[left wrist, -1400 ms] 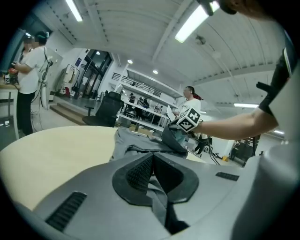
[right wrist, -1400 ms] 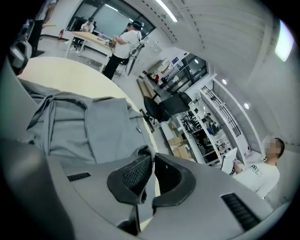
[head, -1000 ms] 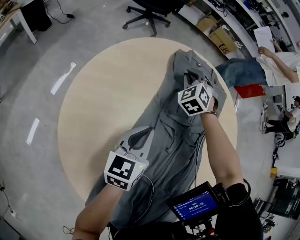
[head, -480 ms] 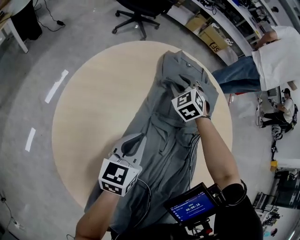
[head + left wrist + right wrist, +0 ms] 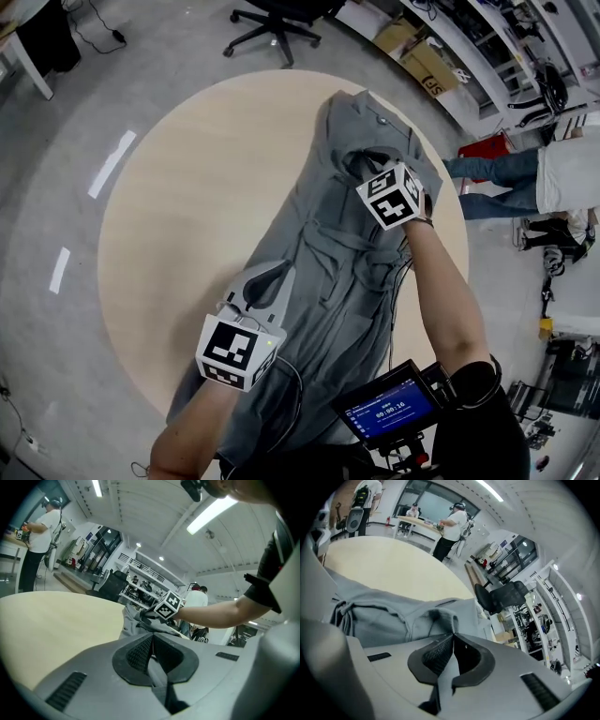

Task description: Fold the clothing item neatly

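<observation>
Left gripper [image 5: 152, 641]: fingers [image 5: 136, 653] clenched, a thin strip of gray cloth pinched between the pads. Right gripper [image 5: 453, 637]: fingers [image 5: 436, 656] closing, and a puckered fold of the same cloth is already caught between them.

Both are on the garment [image 5: 337, 281]. It lies in a long diagonal across the round table [image 5: 187, 187], from the far right edge down to the near edge, where its end seems to hang over. The left gripper holds the garment's left side toward the near end. The right gripper holds it at the far end, close to the table's far right edge.

Risks, as I read it:
- The right pinch is on a bunched ridge, not a flat hem. It may take more than one layer, or only the top one, so a lift could skew the fold.
- The left bite looks shallow. Tension between the two grips could pull the cloth out.
- The middle of the garment is wrinkled and twisted. Folding over that locks the creases in, so it probably needs stretching flat first.
- The overhang at the near edge adds weight, and a slack moment could drag the garment toward that edge.
- The black cable [image 5: 395, 309] runs along the right arm over the cloth and could snag or get folded in.
</observation>
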A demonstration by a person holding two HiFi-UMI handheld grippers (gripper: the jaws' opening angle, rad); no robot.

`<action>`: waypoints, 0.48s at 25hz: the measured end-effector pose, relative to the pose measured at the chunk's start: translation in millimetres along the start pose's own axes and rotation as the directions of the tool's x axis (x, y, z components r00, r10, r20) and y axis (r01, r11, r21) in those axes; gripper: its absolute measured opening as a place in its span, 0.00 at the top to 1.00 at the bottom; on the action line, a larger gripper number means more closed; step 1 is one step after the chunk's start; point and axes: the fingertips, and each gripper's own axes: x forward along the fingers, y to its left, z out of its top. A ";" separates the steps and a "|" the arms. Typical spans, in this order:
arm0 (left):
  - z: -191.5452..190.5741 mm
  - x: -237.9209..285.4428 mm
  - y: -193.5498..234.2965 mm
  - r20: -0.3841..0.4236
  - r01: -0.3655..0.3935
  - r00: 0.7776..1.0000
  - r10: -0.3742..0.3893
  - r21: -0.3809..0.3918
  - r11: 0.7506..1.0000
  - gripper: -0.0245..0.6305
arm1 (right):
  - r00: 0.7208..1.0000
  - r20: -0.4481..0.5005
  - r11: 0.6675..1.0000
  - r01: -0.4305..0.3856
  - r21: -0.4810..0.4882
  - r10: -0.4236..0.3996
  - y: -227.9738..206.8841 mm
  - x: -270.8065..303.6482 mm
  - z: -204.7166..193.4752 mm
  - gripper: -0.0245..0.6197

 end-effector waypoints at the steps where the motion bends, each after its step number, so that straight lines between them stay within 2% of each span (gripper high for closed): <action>1: 3.2 -0.5 1.3 0.012 0.004 1.000 -0.004 -0.009 1.000 0.96 | 0.999 0.022 0.998 0.045 -0.039 -0.045 -12.2 -4.6 13.2 0.94; 3: 10.0 -1.2 3.6 0.038 0.004 0.999 -0.003 -0.024 1.000 0.96 | 0.985 0.090 0.967 0.163 -0.196 -0.148 -32.5 -11.5 46.9 0.94; 4: 11.8 -1.3 4.0 0.047 0.000 0.999 0.001 -0.027 1.000 0.96 | 0.971 0.138 0.930 0.227 -0.290 -0.193 -37.8 -13.8 64.7 0.94; 6: 10.2 -1.5 3.9 0.052 -0.003 0.999 0.005 -0.029 1.000 0.96 | 0.941 0.222 0.829 0.330 -0.451 -0.253 -37.9 -14.4 93.5 0.94; 7: 8.0 -2.3 4.2 0.050 -0.002 0.999 0.004 -0.030 1.000 0.96 | 0.934 0.241 0.790 0.352 -0.502 -0.264 -34.5 -11.3 102.8 0.94; 8: 6.2 -3.8 4.7 0.048 0.000 0.999 0.002 -0.035 0.999 0.96 | 0.934 0.240 0.769 0.354 -0.533 -0.263 -30.1 -6.1 108.7 0.93; 9: 5.5 -5.9 4.7 0.047 0.002 0.999 -0.001 -0.041 0.999 0.96 | 0.941 0.223 0.767 0.338 -0.545 -0.256 -26.0 0.1 110.9 0.88; 10: 6.3 -8.2 3.9 0.048 0.007 0.999 -0.005 -0.048 0.999 0.96 | 0.949 0.196 0.785 0.314 -0.534 -0.246 -23.4 5.3 110.0 0.78; 12: 11.7 -12.4 1.7 0.057 0.017 0.998 -0.014 -0.052 0.999 0.96 | 0.961 0.154 0.857 0.275 -0.436 -0.231 -23.5 6.8 103.9 0.77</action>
